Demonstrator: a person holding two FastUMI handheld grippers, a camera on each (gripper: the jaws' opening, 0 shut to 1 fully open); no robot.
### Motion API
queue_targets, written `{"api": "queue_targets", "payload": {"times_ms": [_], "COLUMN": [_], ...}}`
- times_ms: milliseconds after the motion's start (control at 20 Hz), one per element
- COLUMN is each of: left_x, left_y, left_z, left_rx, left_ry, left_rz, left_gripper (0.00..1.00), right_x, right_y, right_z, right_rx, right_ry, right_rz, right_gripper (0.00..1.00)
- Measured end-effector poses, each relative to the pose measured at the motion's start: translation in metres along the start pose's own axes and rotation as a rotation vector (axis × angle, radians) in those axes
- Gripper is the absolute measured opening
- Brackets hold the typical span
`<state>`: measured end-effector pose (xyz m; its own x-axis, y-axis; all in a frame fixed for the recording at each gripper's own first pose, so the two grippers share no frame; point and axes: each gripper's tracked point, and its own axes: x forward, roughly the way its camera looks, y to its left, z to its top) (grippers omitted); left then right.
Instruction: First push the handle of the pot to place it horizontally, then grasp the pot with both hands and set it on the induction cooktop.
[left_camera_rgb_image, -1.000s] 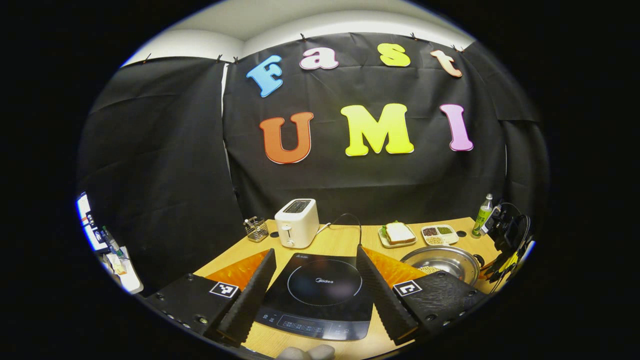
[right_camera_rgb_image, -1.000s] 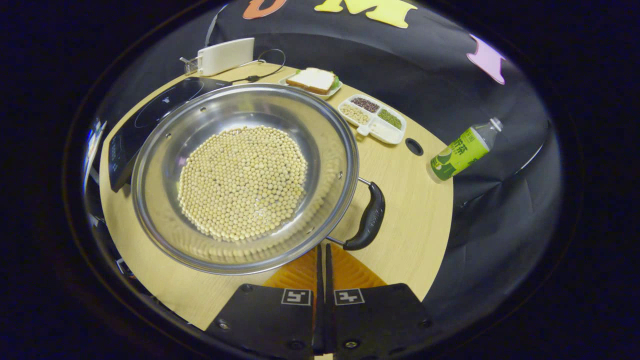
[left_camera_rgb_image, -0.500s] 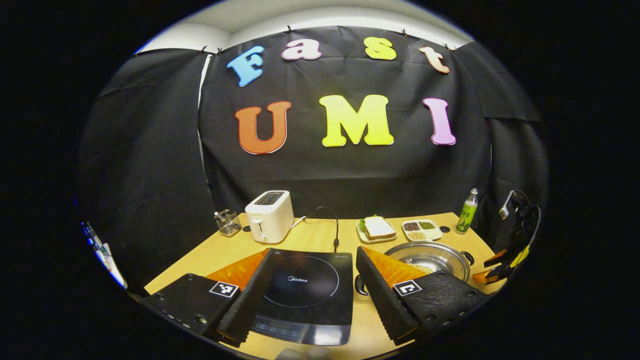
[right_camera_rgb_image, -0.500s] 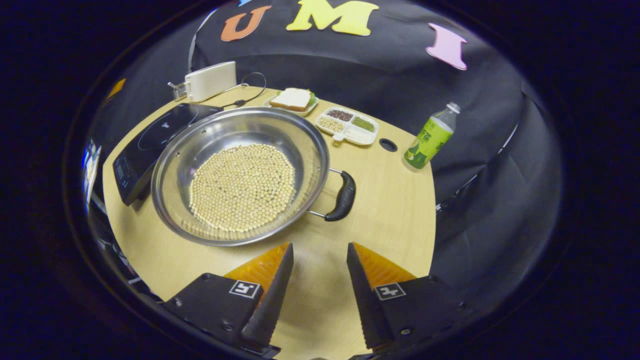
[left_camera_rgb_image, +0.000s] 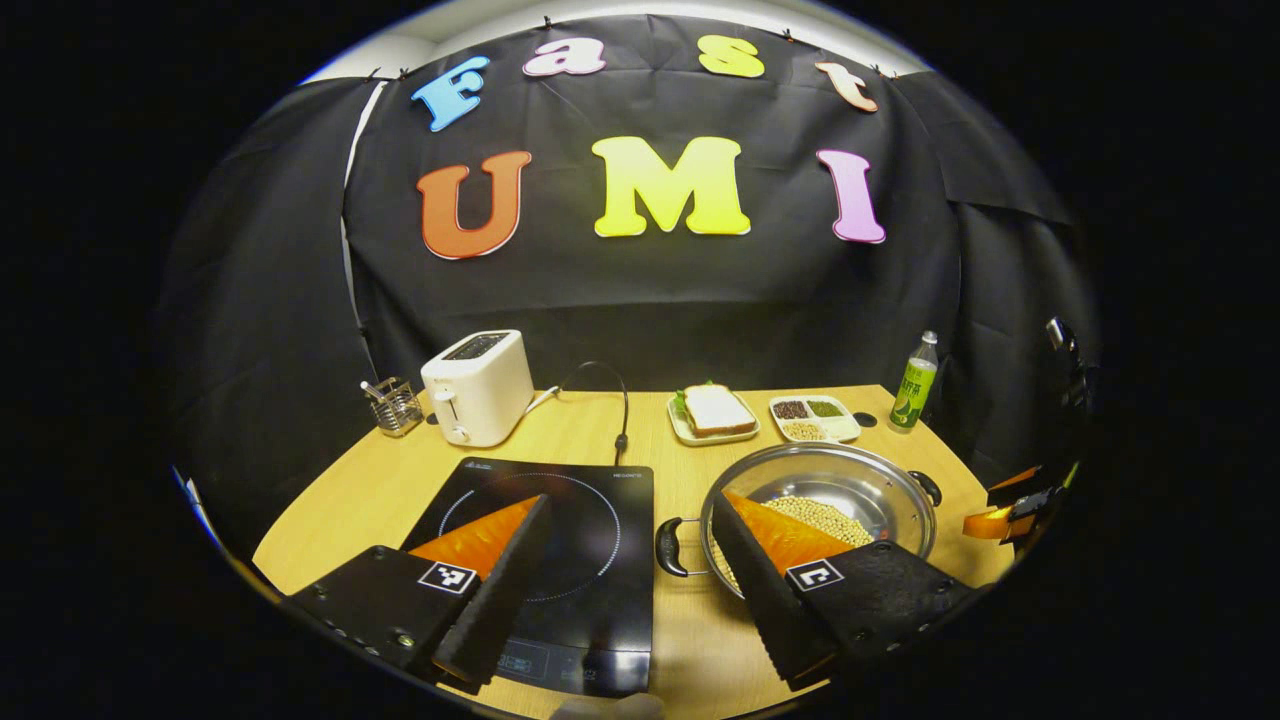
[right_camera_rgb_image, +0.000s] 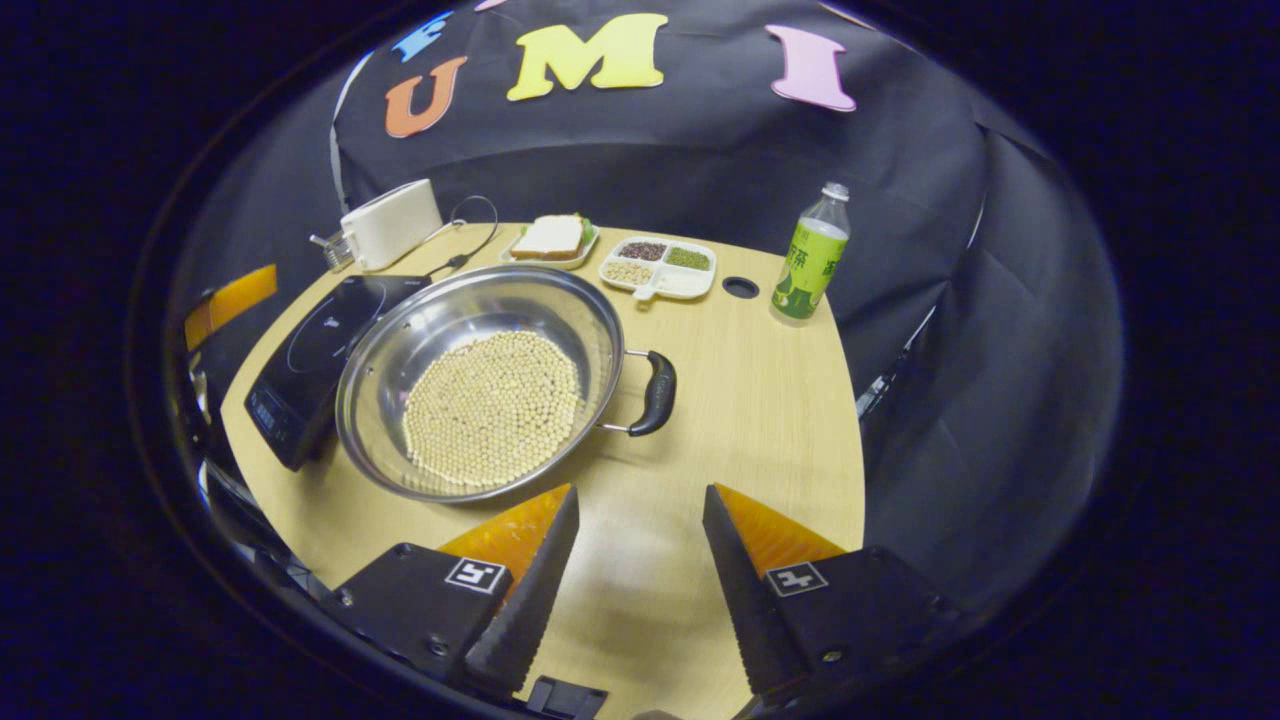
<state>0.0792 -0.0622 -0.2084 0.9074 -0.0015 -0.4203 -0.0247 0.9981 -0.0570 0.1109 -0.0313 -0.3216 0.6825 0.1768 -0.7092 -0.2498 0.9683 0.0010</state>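
A steel pot (left_camera_rgb_image: 860, 482) holding pale beans (right_camera_rgb_image: 495, 405) stands on the wooden table, just right of the black induction cooktop (left_camera_rgb_image: 600, 540). Its black handles point left (left_camera_rgb_image: 668, 546) and right (left_camera_rgb_image: 928, 487). In the left gripper view my left gripper (left_camera_rgb_image: 630, 500) is open, one finger over the cooktop, the other over the pot's near left rim. My right gripper (right_camera_rgb_image: 640, 492) is open above bare table, a short way in front of the pot (right_camera_rgb_image: 420, 330) and its right handle (right_camera_rgb_image: 655, 392). The cooktop (right_camera_rgb_image: 310, 360) lies beyond the pot's left side.
Along the back of the table (right_camera_rgb_image: 770, 420) stand a white toaster (left_camera_rgb_image: 478, 387), a wire utensil holder (left_camera_rgb_image: 395, 405), a sandwich on a plate (left_camera_rgb_image: 715, 412), a divided tray of grains (left_camera_rgb_image: 812, 417) and a green bottle (right_camera_rgb_image: 808, 262). The table edge curves close on the right.
My right gripper was shut beside the pot's handle; it has opened and drawn back from the pot. The left gripper has pulled back and swung right, bringing the pot under its right finger.
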Motion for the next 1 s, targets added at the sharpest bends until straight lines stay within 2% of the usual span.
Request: {"api": "queue_targets", "payload": {"times_ms": [400, 550, 650, 750, 800, 850, 900, 1000], "left_x": [0.047, 0.064, 0.069, 0.077, 0.08, 0.082, 0.085, 0.091], "left_y": [-0.01, -0.01, -0.013, -0.018, -0.019, -0.023, -0.029, -0.035], "left_z": [-0.044, -0.06, -0.072, -0.071, -0.075, -0.08, -0.084, -0.088], "left_rx": [-0.044, -0.044, -0.054, -0.058, -0.051, -0.056, -0.07, -0.081], "left_ry": [0.134, 0.181, 0.216, 0.201, 0.214, 0.234, 0.249, 0.264], "left_rz": [0.019, 0.043, 0.037, 0.026, 0.03, 0.026, 0.015, 0.007], "left_gripper": [0.97, 0.97, 0.97, 0.96, 0.96, 0.96, 0.97, 0.97], "right_x": [0.037, 0.056, 0.068, 0.077, 0.081, 0.085, 0.088, 0.094], "right_y": [0.006, 0.007, 0.007, 0.007, 0.008, 0.01, 0.009, 0.009], "right_z": [0.041, 0.047, 0.048, 0.049, 0.048, 0.047, 0.047, 0.047], "right_rx": [0.021, 0.017, 0.015, 0.018, 0.02, 0.024, 0.023, 0.02], "right_ry": [-0.027, -0.001, 0.015, 0.029, 0.038, 0.048, 0.058, 0.07], "right_rz": [0.016, 0.019, 0.018, 0.022, 0.025, 0.031, 0.023, 0.028], "right_gripper": [0.82, 0.8, 0.82, 0.79, 0.82, 0.79, 0.82, 0.82]}}
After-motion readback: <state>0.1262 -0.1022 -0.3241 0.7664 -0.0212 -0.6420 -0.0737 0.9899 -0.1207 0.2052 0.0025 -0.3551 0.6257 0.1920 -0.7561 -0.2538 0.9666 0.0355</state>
